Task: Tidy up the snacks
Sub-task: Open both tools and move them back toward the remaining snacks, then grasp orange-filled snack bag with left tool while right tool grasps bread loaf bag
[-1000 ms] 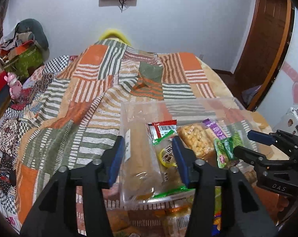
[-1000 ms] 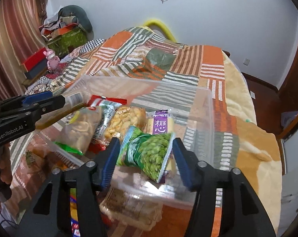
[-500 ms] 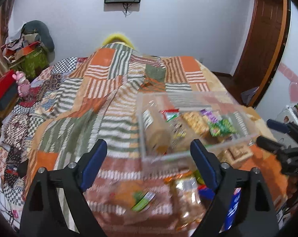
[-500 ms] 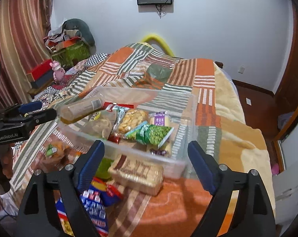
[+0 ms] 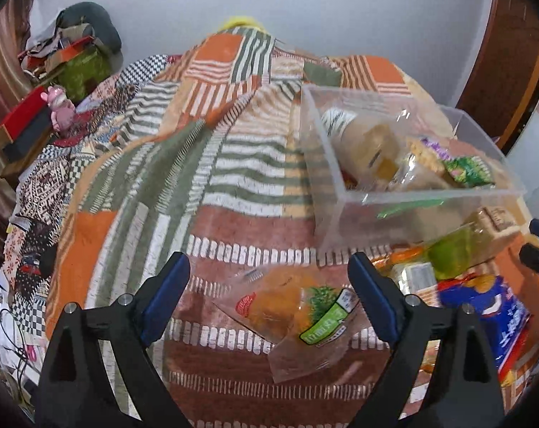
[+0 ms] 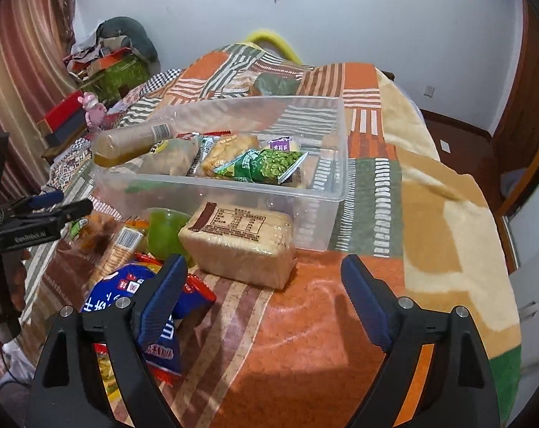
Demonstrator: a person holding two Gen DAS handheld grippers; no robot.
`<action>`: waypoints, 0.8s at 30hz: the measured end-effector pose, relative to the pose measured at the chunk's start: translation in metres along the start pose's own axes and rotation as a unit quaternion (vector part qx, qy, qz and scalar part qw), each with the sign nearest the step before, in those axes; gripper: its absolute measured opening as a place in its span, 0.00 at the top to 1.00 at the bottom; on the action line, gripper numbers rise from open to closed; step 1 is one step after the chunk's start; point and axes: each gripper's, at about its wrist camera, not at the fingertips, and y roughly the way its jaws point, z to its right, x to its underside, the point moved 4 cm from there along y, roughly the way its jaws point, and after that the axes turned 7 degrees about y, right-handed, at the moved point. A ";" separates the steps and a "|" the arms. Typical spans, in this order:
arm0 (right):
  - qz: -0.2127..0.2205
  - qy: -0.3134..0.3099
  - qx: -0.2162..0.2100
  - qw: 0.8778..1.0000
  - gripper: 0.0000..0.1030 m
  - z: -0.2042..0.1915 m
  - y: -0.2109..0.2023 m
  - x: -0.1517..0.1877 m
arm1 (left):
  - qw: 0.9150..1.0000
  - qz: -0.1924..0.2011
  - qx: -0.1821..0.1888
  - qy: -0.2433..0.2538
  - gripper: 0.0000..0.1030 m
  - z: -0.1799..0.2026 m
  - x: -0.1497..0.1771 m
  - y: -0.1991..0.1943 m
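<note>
Two views. Left wrist: your left gripper (image 5: pixel 269 292) jaws are opening, hovering over a clear snack bag (image 5: pixel 298 315) with a green label lying on the quilt (image 5: pixel 205 178), pads not touching it; the bin (image 5: pixel 405 214) sits beyond. Right wrist: your right gripper (image 6: pixel 260 294) stands wide apart over bare quilt, holding nothing. Bin holds a bottle (image 6: pixel 130 142), green pea pack (image 6: pixel 265 166); wrapped bread loaf (image 6: pixel 240 242) lies just outside.

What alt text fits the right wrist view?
A clear plastic bin holding snack packets and a bottle sits on a patchwork bedspread. The right gripper, open and empty, hangs near a wrapped loaf in front.
</note>
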 end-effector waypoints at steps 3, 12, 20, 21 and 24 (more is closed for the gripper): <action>-0.004 -0.003 -0.001 1.000 0.16 -0.004 0.006 -0.002 | 1.000 -0.001 -0.005 0.013 0.12 0.000 0.007 0.003; -0.028 -0.008 0.001 1.000 0.16 -0.018 0.029 0.000 | 1.000 -0.017 -0.008 0.015 0.12 -0.017 0.035 0.006; -0.036 0.006 0.013 0.999 0.16 -0.016 0.041 -0.004 | 1.000 -0.019 0.016 0.002 0.31 -0.019 0.040 0.019; -0.037 0.008 0.012 0.999 0.16 -0.016 0.041 -0.003 | 1.000 -0.019 0.021 0.007 0.36 -0.016 0.040 0.020; -0.038 0.015 0.009 0.999 0.20 -0.014 0.041 -0.003 | 1.000 -0.015 0.019 0.013 0.41 -0.012 0.040 0.020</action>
